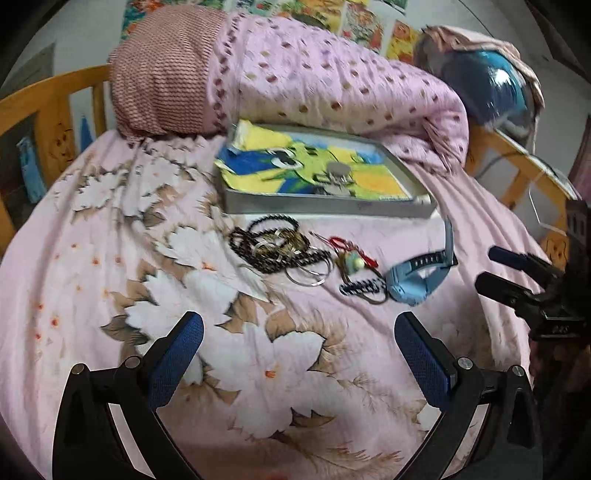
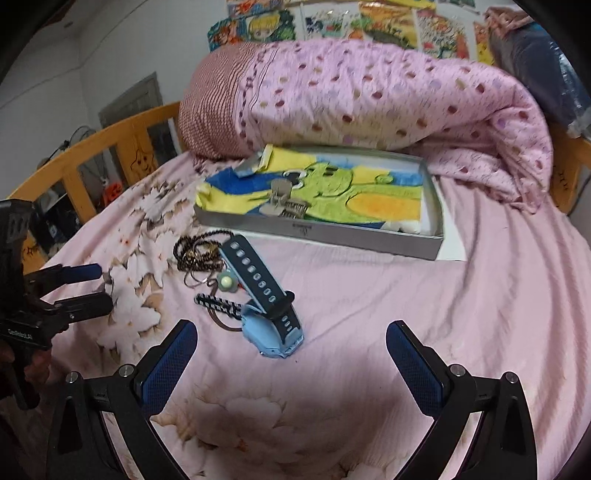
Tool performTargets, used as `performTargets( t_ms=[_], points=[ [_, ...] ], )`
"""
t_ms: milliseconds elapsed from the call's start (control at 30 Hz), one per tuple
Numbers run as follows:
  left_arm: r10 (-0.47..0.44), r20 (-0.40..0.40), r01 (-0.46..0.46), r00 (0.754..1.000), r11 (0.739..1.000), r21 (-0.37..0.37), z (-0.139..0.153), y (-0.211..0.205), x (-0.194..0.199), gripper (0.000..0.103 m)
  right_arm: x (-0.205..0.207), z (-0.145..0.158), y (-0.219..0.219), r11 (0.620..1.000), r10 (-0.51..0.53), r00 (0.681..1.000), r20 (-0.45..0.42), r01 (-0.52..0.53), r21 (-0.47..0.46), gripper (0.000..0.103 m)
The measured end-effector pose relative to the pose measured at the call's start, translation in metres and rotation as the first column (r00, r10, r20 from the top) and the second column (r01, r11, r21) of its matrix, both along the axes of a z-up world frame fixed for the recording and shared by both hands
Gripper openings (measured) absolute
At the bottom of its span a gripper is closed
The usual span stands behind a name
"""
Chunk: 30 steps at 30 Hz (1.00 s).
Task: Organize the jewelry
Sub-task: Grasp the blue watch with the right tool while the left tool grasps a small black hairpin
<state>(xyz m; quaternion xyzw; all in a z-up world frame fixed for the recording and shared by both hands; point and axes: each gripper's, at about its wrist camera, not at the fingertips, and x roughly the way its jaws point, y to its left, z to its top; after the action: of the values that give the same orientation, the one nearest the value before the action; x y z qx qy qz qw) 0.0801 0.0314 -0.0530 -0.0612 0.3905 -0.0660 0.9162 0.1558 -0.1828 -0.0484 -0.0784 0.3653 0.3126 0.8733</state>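
Note:
A pile of dark bead strings and metal bangles lies on the pink bedsheet in front of a shallow grey box lined with a bright cartoon cloth. A small watch lies inside the box. Right of the pile are a flower charm on red cord, a striped hair tie and a light blue watch. My left gripper is open above the sheet, short of the pile. My right gripper is open, just short of the blue watch. The box lies beyond it.
A rolled pink dotted quilt lies behind the box. Wooden bed rails run along the left and far right sides. A blue bag sits at the back right. Posters cover the wall.

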Motion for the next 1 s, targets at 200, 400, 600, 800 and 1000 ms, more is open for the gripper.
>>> performTargets(
  t_ms=[200,400,600,800,1000],
  points=[
    [-0.074,-0.018,0.074,0.997,0.997,0.012,-0.014,-0.008,0.018,0.101,0.029,-0.016,0.000,0.993,0.121,0.992,-0.039,-0.121,0.005,0.091],
    [-0.159,-0.016,0.160,0.987,0.986,0.055,-0.020,-0.019,0.029,0.093,0.037,-0.037,0.010,0.981,0.193,0.975,-0.107,-0.194,0.004,0.068],
    [-0.227,-0.042,0.230,0.973,0.971,0.064,-0.033,-0.031,0.042,0.061,0.043,-0.041,0.010,0.979,0.203,0.973,-0.108,-0.201,0.031,0.046],
    [-0.269,-0.044,0.272,0.962,0.960,0.068,-0.039,-0.042,0.054,0.045,0.049,-0.039,0.004,0.981,0.189,0.974,-0.121,-0.182,0.068,0.016],
    [-0.308,-0.065,0.313,0.949,0.946,0.085,-0.045,-0.055,0.071,0.040,0.057,-0.034,-0.006,0.989,0.133,0.985,-0.113,-0.125,0.077,0.007]
  ],
)
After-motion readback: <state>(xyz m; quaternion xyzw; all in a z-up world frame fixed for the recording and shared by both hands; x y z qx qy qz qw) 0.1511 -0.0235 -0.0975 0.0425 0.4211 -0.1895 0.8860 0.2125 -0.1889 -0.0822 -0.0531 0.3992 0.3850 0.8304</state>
